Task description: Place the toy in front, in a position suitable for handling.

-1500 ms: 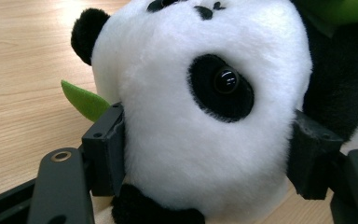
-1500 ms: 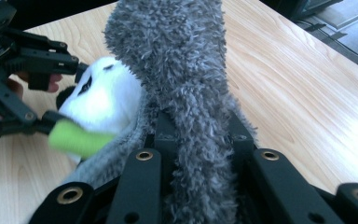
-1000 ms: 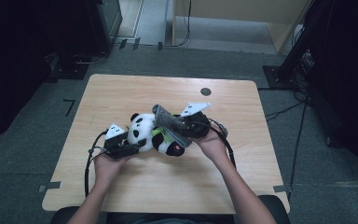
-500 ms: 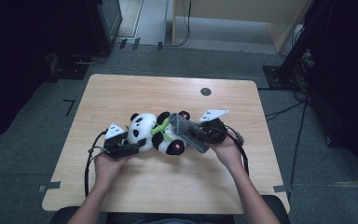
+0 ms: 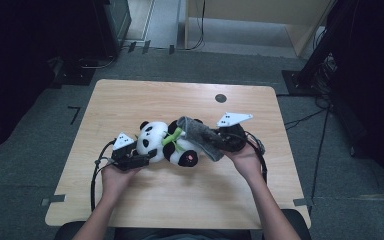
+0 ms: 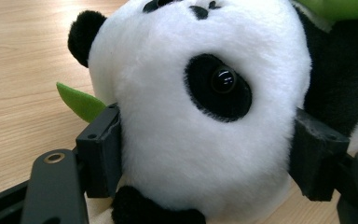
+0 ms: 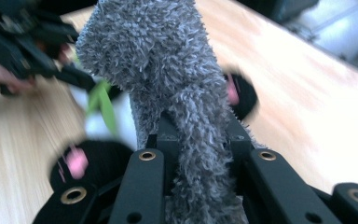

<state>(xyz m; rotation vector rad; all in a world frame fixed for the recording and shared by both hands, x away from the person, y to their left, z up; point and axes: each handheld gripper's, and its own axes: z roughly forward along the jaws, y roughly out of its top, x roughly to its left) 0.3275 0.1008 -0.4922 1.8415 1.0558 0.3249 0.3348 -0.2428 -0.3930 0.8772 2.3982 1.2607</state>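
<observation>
A black-and-white plush panda [image 5: 152,137] with green leaves lies on its side on the wooden table [image 5: 130,100]. My left gripper [image 5: 147,155] is shut on its head [image 6: 200,93], one pad against each side; the jaws have just been opening slightly, with the head still between them. My right gripper [image 5: 221,142] is shut on a grey fluffy cloth [image 5: 200,134], which reaches across the panda's body. In the right gripper view the cloth [image 7: 168,60] stands up from between the jaws of the right gripper [image 7: 198,135], above the panda's pink-soled foot [image 7: 77,163].
A small dark round disc [image 5: 220,98] sits near the table's far edge. Cables trail from both grippers over the tabletop. Dark equipment and cables stand on the grey floor around the table.
My right gripper has moved to the right with the grey cloth, dragging it across the panda. The left gripper and the panda's head have stayed in place.
</observation>
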